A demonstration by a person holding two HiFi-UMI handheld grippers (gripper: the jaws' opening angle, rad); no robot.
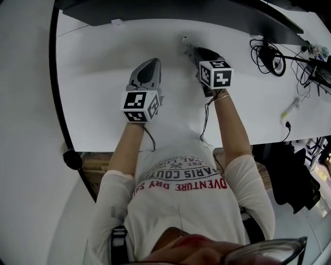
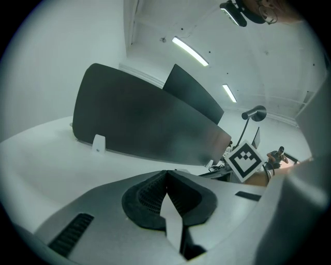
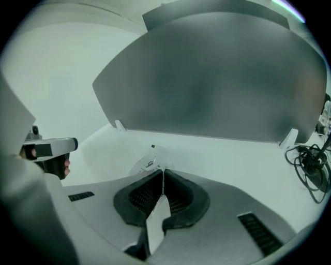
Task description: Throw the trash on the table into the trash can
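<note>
Both grippers held forward, jaws closed

The left gripper [image 1: 153, 63] is held by an outstretched bare left forearm [image 1: 126, 142], its jaws together with nothing between them. The right gripper [image 1: 190, 49] is carried further forward by the right forearm [image 1: 231, 124], its jaws pressed together at the tips on the edge of a clear wrapper [image 3: 147, 163].

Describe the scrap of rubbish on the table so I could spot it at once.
Start at the white table with the dark grey divider panel along its far edge. Near that panel, the right gripper has its jaws shut on a crumpled clear plastic wrapper. It is pale and see-through, unlike the tangled black cables further right.
</note>
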